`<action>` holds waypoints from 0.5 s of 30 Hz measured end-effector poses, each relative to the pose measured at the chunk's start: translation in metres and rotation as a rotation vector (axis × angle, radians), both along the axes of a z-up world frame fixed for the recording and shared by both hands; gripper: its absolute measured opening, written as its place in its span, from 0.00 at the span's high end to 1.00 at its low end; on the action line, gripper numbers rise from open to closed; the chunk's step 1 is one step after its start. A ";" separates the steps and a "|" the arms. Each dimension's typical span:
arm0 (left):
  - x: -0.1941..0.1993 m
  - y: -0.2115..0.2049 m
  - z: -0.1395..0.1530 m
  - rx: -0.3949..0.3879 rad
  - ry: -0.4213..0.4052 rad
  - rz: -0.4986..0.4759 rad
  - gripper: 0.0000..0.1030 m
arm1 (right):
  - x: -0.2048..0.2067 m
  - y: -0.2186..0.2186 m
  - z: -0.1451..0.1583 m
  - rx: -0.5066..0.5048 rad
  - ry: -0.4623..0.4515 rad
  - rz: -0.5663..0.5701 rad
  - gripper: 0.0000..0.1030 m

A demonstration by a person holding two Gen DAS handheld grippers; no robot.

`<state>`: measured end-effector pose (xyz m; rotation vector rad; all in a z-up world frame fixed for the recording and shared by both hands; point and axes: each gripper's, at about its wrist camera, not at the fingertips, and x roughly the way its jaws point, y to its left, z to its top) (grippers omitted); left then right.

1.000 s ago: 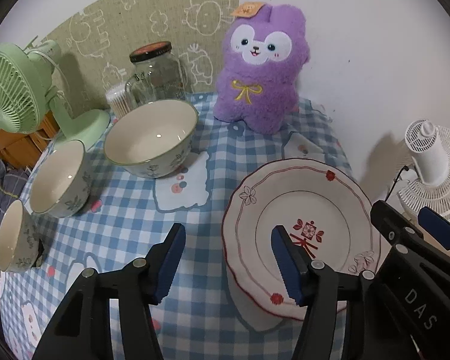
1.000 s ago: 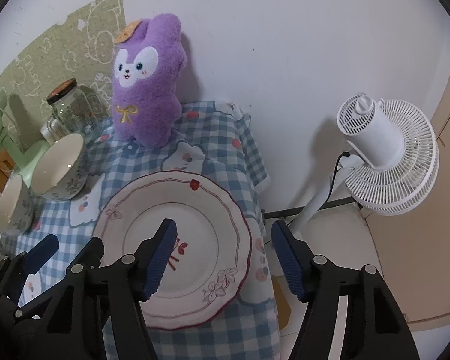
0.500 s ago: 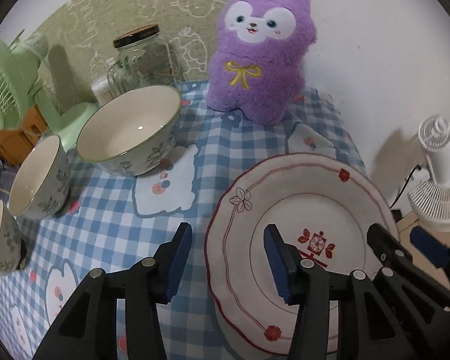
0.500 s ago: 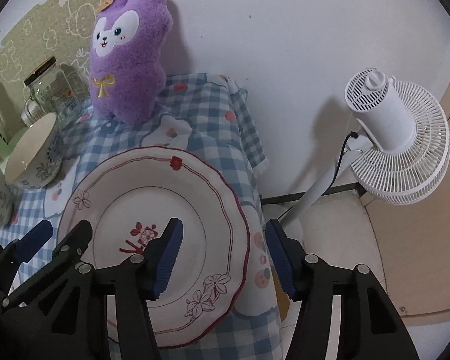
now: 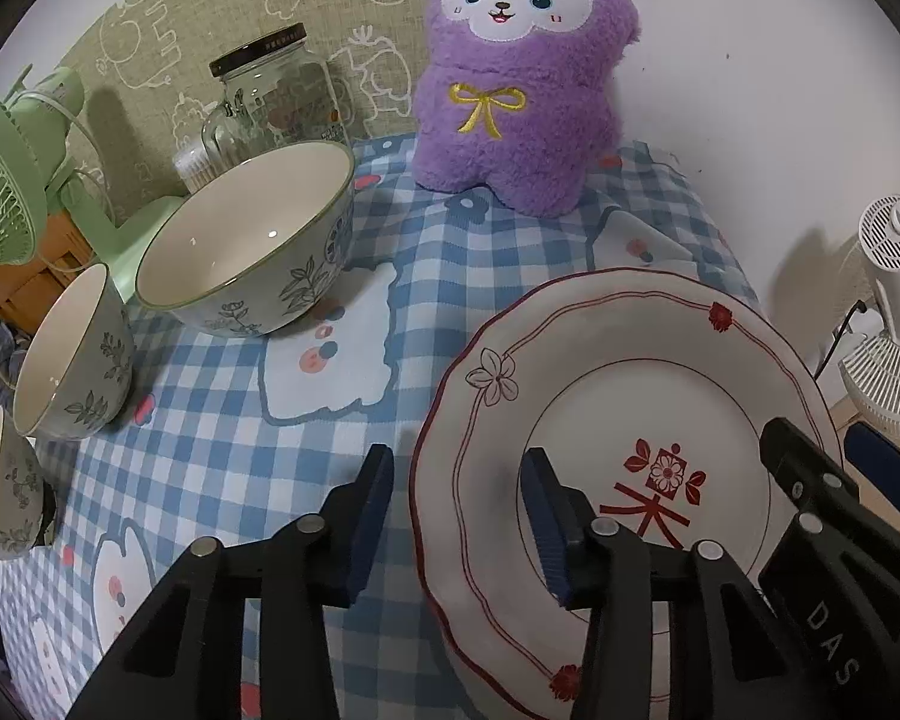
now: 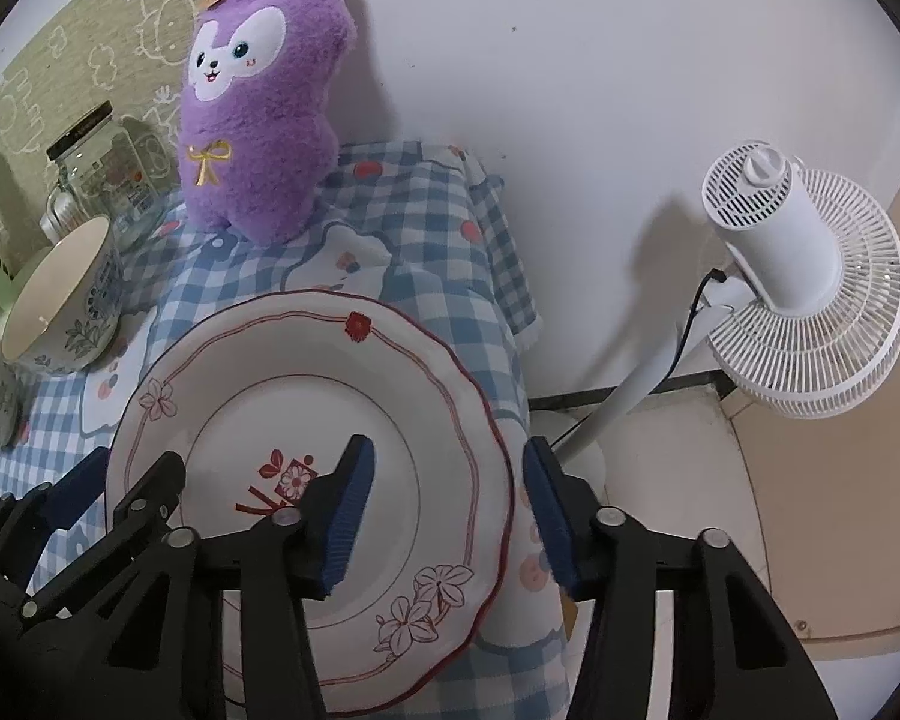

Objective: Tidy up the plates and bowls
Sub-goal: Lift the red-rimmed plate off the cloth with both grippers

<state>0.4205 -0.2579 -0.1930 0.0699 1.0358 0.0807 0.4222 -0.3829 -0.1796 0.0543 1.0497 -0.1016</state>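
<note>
The plate [image 5: 624,420] is seen lying on the checked cloth [image 5: 222,438] at the table's right edge, rim red-lined, a red motif at its centre. The left gripper [image 5: 457,516] is held with its fingers spread, straddling the plate's left rim: one pad over the cloth, the other over the plate. The right gripper [image 6: 447,510] is likewise spread, straddling the right rim; contact cannot be told for either. Nothing is grasped. Three bowls [image 5: 252,246] are ranged in a row along the left, well apart from the plate. A jar [image 5: 273,99] and a purple toy [image 5: 519,114] are stood at the back.
</note>
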 end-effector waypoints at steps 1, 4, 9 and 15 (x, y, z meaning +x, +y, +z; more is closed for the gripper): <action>0.000 0.000 0.000 0.001 0.002 0.000 0.62 | 0.000 0.000 -0.001 -0.005 0.000 -0.002 0.52; 0.000 0.001 -0.002 -0.013 0.010 -0.005 0.65 | 0.000 -0.001 -0.002 -0.013 -0.005 -0.004 0.55; 0.000 -0.001 -0.003 -0.014 0.011 -0.009 0.67 | 0.002 -0.002 -0.004 -0.007 0.006 -0.007 0.56; 0.000 -0.001 -0.003 -0.019 0.012 -0.007 0.67 | 0.005 -0.003 -0.009 0.004 0.014 -0.018 0.56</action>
